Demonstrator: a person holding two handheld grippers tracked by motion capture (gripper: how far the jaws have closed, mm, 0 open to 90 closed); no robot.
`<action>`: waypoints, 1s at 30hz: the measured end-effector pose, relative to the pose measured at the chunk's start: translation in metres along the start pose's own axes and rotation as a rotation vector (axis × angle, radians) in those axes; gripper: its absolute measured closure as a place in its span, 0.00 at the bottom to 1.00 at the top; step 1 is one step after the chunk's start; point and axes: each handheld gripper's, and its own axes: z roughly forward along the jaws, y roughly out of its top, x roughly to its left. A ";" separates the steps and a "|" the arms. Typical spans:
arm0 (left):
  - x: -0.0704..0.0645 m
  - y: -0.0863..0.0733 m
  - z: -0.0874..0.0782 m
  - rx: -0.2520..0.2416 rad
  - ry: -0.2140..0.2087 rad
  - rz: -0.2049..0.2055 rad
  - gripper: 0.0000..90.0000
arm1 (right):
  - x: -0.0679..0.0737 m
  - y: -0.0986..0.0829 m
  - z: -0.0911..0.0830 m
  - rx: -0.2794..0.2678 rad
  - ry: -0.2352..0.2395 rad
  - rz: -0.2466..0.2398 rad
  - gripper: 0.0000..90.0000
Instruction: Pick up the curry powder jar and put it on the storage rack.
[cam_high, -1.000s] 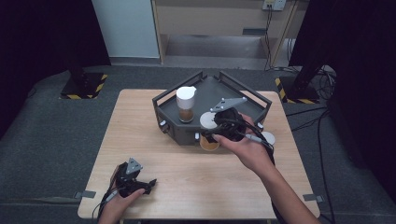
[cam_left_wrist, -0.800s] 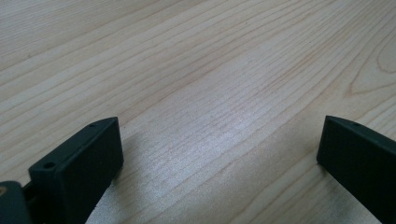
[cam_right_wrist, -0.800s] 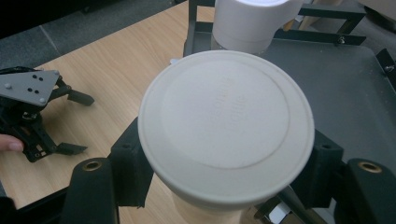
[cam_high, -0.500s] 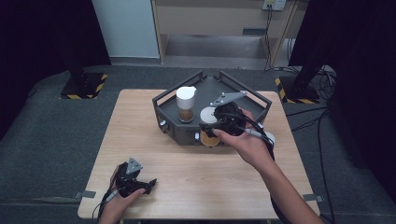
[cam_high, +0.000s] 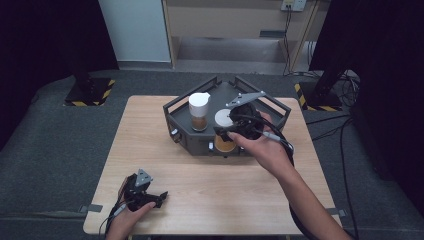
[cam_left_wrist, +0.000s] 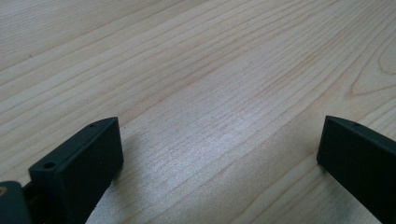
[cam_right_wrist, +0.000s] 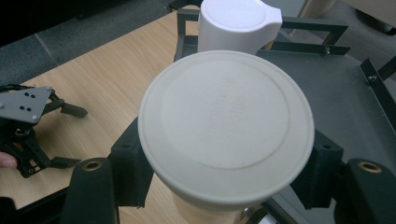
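My right gripper (cam_high: 231, 131), in the centre of the high view, is closed on a round jar with a flat white lid (cam_high: 224, 118) and an amber lower part, at the front edge of the dark grey angular metal tray (cam_high: 272, 106). In my right gripper view the white lid (cam_right_wrist: 226, 122) takes up the middle of the frame, with a black jaw pressed against the jar on each side below the rim. Just behind it, at the top of that frame, stands a second container with a white cap (cam_right_wrist: 239, 23), inside the tray (cam_right_wrist: 336, 88); in the high view it sits upper left of the held jar (cam_high: 199, 111). My left gripper (cam_high: 156, 197) rests low at the lower left of the light wooden table (cam_high: 190, 175), jaws spread wide over bare wood (cam_left_wrist: 210, 93), holding nothing
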 end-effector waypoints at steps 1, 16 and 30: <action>-0.001 0.000 0.000 -0.001 0.003 -0.004 0.00 | -0.001 0.002 0.000 0.004 0.002 0.000 0.38; -0.005 0.001 0.001 -0.001 0.016 -0.018 0.00 | -0.012 0.027 0.006 -0.001 -0.010 0.006 0.38; -0.005 0.001 0.001 -0.001 0.017 -0.018 0.00 | -0.018 0.019 0.019 0.000 -0.033 0.031 0.38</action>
